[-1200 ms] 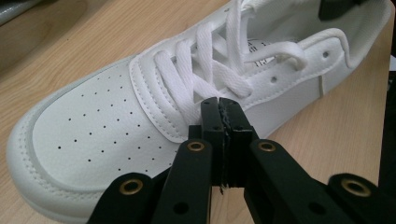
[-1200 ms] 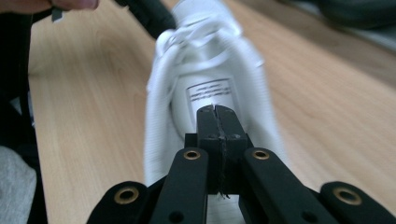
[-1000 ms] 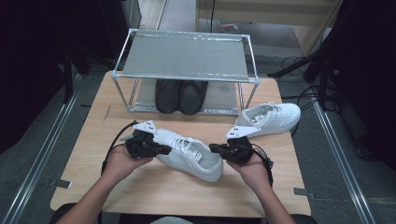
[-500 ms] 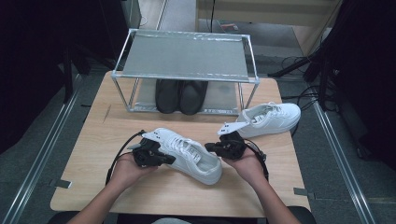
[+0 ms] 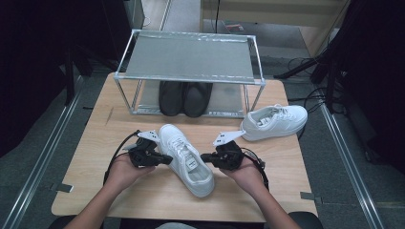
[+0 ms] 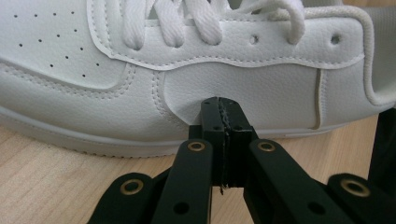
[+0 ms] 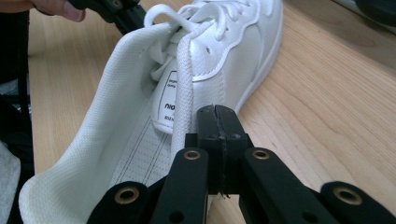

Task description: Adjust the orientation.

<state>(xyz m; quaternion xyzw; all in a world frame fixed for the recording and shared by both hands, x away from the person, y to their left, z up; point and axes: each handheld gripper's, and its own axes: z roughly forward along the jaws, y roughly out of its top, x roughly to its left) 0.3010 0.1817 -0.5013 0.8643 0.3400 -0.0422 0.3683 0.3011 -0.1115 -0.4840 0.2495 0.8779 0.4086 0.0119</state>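
A white sneaker (image 5: pixel 187 161) lies in the middle of the table, toe toward the person. My left gripper (image 5: pixel 165 160) is shut, its tips against the sneaker's side panel (image 6: pixel 243 88) below the laces, with nothing between the jaws. My right gripper (image 5: pixel 205 156) is also shut and sits at the other side, by the sneaker's opening (image 7: pixel 140 116). One white lace (image 7: pixel 183 93) runs down just left of its closed tips (image 7: pixel 215 112). The other hand and its gripper (image 7: pixel 109 7) show beyond the sneaker in the right gripper view.
A second white sneaker (image 5: pixel 274 121) lies at the right of the wooden table (image 5: pixel 296 191). A metal shoe rack (image 5: pixel 188 57) stands at the back, with a pair of black shoes (image 5: pixel 185 98) under its shelf. Cables lie on the floor to the right.
The sneaker has turned so its toe points more toward the person. Both hands have shifted with it, the right gripper moving a little left and lower.
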